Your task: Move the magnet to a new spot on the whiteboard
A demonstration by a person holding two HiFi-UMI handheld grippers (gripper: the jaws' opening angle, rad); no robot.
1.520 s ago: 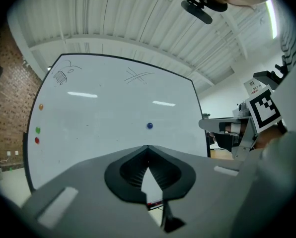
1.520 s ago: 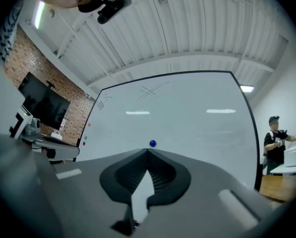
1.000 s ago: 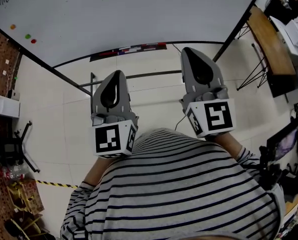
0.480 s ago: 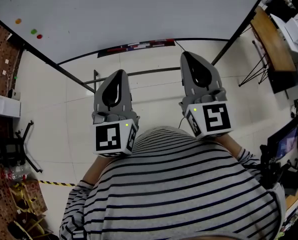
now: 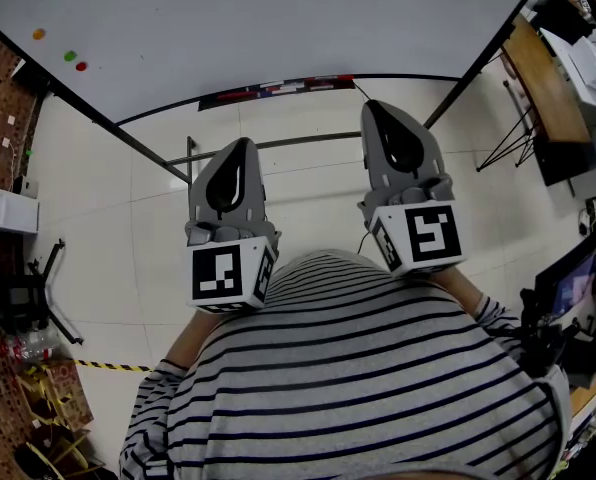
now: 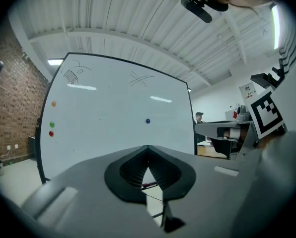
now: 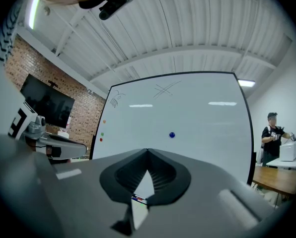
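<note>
A small blue magnet (image 6: 148, 121) (image 7: 172, 135) sticks near the middle of the whiteboard (image 5: 278, 18), which stands some way ahead of me. The head view does not show the magnet. I hold both grippers in front of my striped shirt, pointed at the board and well short of it. My left gripper (image 5: 240, 146) (image 6: 147, 148) is shut, its fingertips meeting with nothing between them. My right gripper (image 5: 370, 106) (image 7: 147, 150) is shut and empty too.
Orange (image 5: 39, 34), green (image 5: 69, 56) and red (image 5: 81, 66) magnets sit at the board's left edge. A marker tray (image 5: 278, 90) runs along its bottom. A brick wall (image 5: 3, 118) stands left. At the right are a wooden table (image 5: 543, 83) and a person (image 7: 273, 133).
The head view has shifted slightly, so the board sits a little differently in the picture. Both grippers stay shut and in about the same place before my body.
</note>
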